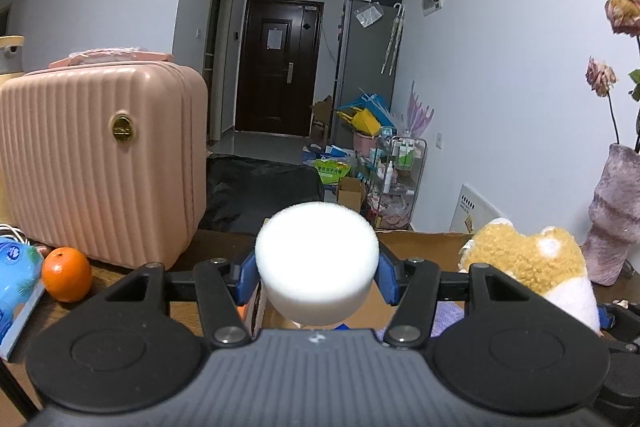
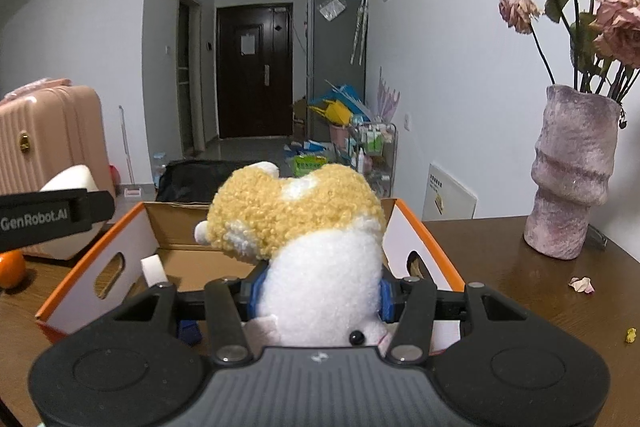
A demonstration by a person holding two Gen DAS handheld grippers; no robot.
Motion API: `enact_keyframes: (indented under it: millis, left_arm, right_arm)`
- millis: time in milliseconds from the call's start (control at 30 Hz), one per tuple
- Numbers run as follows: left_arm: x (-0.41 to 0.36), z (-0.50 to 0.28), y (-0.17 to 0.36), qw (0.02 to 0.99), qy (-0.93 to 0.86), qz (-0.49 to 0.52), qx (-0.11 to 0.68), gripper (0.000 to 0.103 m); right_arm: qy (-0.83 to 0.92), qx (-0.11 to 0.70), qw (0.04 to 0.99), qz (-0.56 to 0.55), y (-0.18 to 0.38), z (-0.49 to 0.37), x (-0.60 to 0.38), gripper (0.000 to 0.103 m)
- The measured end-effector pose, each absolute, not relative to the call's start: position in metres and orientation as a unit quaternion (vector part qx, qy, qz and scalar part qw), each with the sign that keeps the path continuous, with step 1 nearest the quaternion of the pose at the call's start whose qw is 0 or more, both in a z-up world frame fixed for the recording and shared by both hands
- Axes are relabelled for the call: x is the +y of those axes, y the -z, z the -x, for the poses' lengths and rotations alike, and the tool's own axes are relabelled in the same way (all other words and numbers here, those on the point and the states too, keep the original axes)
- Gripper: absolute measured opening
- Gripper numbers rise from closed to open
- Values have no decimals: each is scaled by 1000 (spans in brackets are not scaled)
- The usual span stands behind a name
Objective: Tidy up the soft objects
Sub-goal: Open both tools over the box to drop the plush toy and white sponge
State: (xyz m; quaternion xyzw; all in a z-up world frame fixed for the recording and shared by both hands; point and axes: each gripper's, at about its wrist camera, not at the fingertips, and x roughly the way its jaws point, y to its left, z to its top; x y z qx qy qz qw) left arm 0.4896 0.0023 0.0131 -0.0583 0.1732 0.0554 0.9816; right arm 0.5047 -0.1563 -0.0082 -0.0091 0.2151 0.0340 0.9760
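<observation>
My left gripper (image 1: 317, 277) is shut on a white round sponge (image 1: 317, 259), held above the near edge of a cardboard box. My right gripper (image 2: 320, 293) is shut on a yellow and white plush toy (image 2: 312, 227), held over the open cardboard box (image 2: 132, 235) with orange-edged white sides. The plush toy also shows at the right of the left wrist view (image 1: 532, 263). The left gripper and its sponge (image 2: 74, 179) show at the left of the right wrist view. A small white block (image 2: 154, 269) lies inside the box.
A pink suitcase (image 1: 100, 163) stands on the brown table (image 2: 520, 291) at the left, with an orange (image 1: 66, 274) and a blue packet (image 1: 16, 275) beside it. A purple vase (image 2: 572, 179) of dried roses stands at the right. Petal scraps (image 2: 582, 284) lie near the vase.
</observation>
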Motion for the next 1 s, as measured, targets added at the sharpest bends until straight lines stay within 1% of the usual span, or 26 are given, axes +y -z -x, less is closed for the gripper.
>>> enact_keyframes:
  millis: [267,500,1000]
  left_arm:
    - [-2,-518,-3,977,-69,42,196,58]
    - [-11,-538,9,975,-76,10,210,58]
    - [-7,-541,12,974,-73,12,213,59]
  right_arm:
    - [-16,241,970,1,11,-534,-159,50]
    - [-16,247,969,3,17,-547,-158,50]
    - [-16,257,966,9,24,-551,-158,51]
